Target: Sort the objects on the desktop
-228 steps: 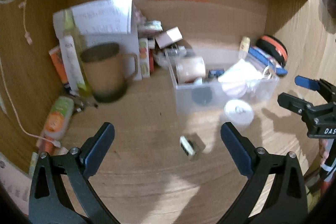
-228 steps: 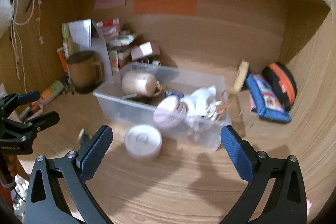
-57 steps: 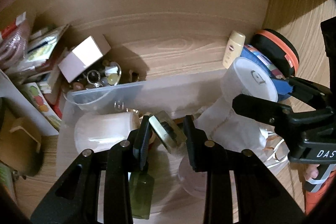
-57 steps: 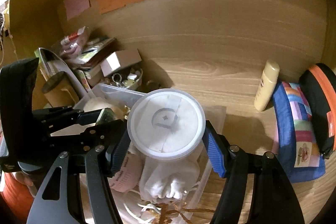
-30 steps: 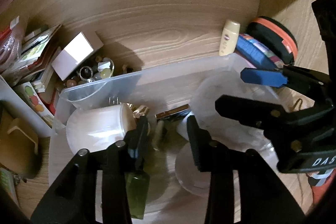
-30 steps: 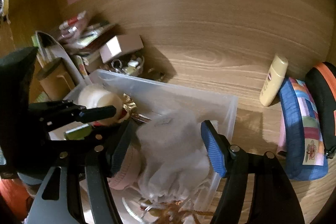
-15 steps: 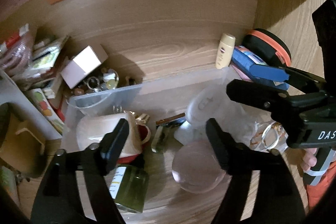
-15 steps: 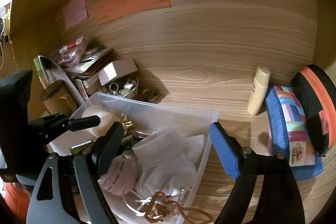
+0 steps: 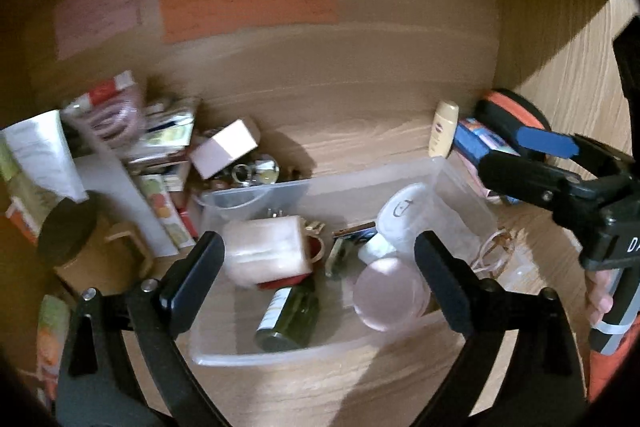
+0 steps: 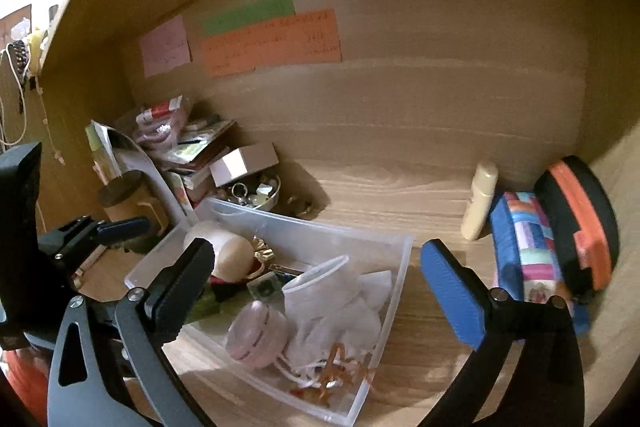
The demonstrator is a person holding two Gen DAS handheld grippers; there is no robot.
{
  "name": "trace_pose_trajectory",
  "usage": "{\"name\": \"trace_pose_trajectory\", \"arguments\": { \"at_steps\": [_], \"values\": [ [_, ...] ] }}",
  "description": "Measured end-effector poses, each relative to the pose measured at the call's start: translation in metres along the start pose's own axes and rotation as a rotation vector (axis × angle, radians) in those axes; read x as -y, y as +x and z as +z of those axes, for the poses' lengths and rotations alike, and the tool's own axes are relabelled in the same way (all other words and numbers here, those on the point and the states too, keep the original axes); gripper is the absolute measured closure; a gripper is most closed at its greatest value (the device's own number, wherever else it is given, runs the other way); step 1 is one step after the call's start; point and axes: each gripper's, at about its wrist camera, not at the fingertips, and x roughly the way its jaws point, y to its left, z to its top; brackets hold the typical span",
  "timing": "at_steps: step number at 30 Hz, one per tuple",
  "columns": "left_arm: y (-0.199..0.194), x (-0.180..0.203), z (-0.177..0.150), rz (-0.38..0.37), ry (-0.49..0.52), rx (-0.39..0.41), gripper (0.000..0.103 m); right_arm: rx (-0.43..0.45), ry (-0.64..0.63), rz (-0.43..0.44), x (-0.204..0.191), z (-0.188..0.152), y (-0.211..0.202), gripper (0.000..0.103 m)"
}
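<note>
Left wrist: wooden desk [image 9: 360, 387], clear bin [image 9: 304, 353]; left gripper [image 9: 320, 263], right gripper [image 10: 316, 279] spread wide, just opened, empty.

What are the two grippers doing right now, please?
Left gripper: jaws have just opened wide, holding nothing, above the clear plastic bin.
Right gripper: jaws have just opened wide, holding nothing.
</note>
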Motion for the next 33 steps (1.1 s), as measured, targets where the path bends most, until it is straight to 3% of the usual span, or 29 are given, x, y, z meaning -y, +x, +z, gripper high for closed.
{"name": "trace_pose_trajectory", "arguments": {
  "at_steps": [6, 17, 25, 33],
  "values": [
    [-0.038, -0.006, -0.007, 0.061, -0.025, 0.063, 0.004, 0.033, 0.028, -0.013, -0.004, -0.006, -0.035, 0.0],
    [-0.118, 0.001, -0.019, 0.082, -0.024, 0.221, 0.001, 0.108, 0.023, -0.045, -0.025, -0.023, -0.095, 0.0],
    [-0.148, 0.009, -0.03, 0.092, -0.029, 0.282, 0.001, 0.147, -0.022, -0.094, -0.044, -0.035, -0.127, 0.0],
    [-0.157, 0.008, -0.041, 0.074, -0.068, 0.272, 0.001, 0.174, -0.073, -0.117, -0.064, -0.053, -0.147, 0.0]
  ]
}}
